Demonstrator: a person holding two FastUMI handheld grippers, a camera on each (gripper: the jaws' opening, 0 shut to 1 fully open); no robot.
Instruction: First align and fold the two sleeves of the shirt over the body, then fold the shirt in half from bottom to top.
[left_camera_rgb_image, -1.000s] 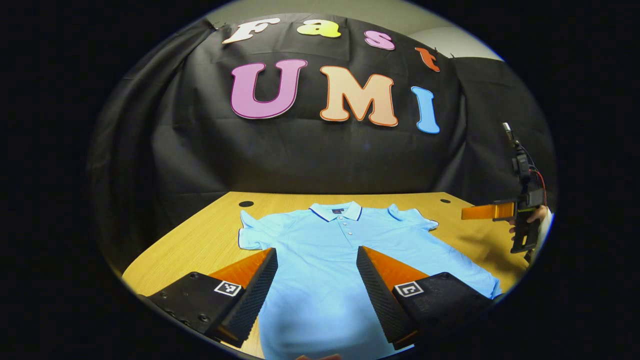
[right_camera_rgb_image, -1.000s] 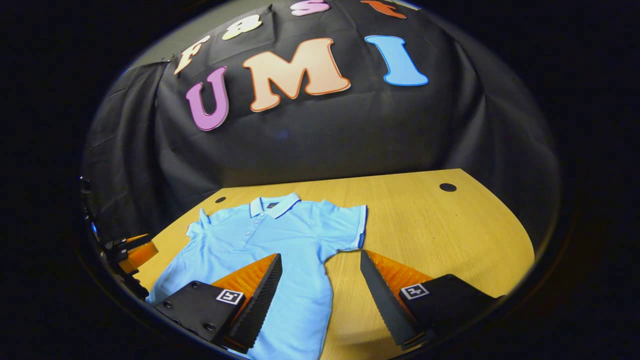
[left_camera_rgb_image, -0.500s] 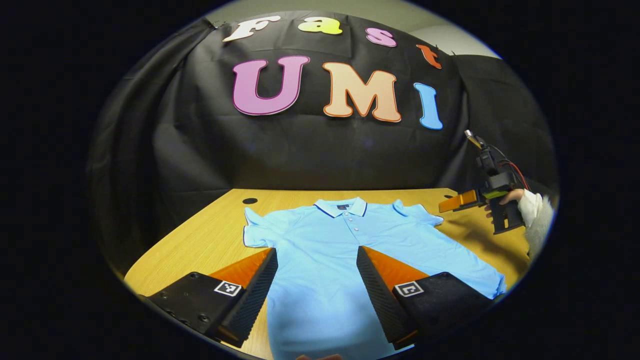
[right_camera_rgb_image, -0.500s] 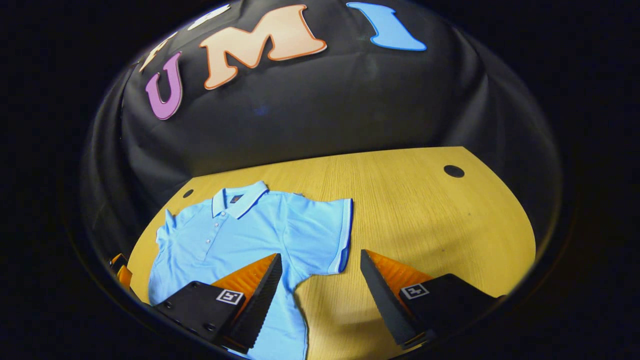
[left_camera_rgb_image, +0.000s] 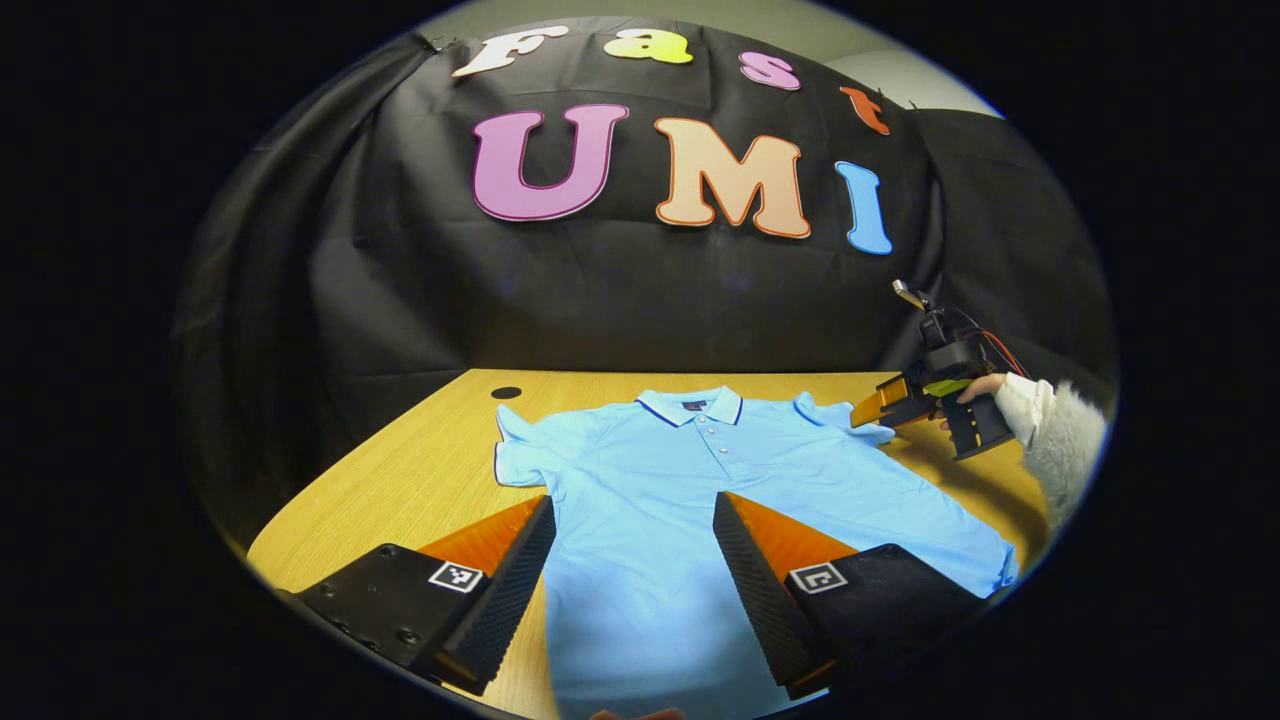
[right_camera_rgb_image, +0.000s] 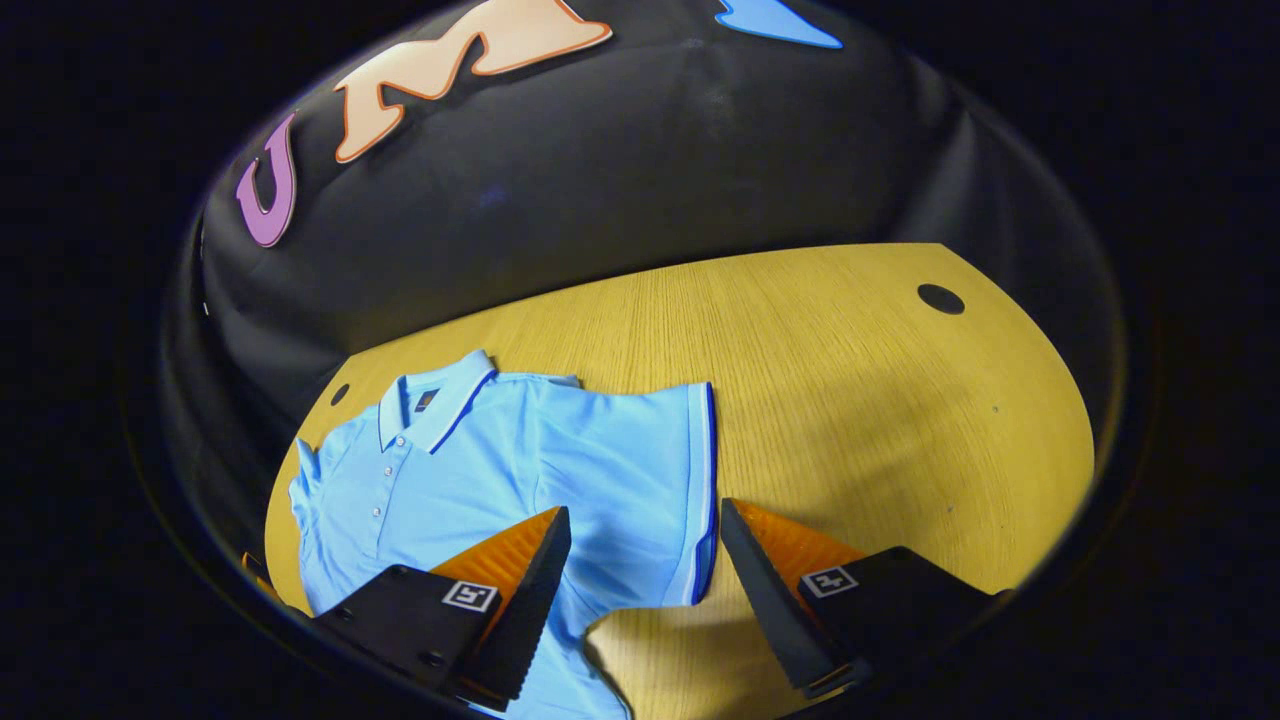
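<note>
While the light blue shirt (left_camera_rgb_image: 700, 500) is lying flat and face up on the desk (right_camera_rgb_image: 850, 380), collar toward the far wall and both short sleeves spread outward, nothing of the task is looking done. Neither sleeve is folded over the body, and the bottom-to-top fold is waiting behind that.

In the right gripper view, the right gripper (right_camera_rgb_image: 640, 560) is hovering with its fingers wide apart, holding nothing. The right sleeve (right_camera_rgb_image: 650, 480), with its darker trimmed cuff, is lying just ahead of and between the fingers, so this gripper is probably lining up to take the cuff edge. Whether the fingers are touching the cloth is not clear. In the left gripper view, a hand in a pale fuzzy cuff is holding this same gripper just above the shirt's far right shoulder.

The left gripper (left_camera_rgb_image: 632, 545) is also standing open and empty, poised over the middle of the shirt's body. The left sleeve (left_camera_rgb_image: 520, 455) is lying ahead and to the left of it, untouched.
</note>
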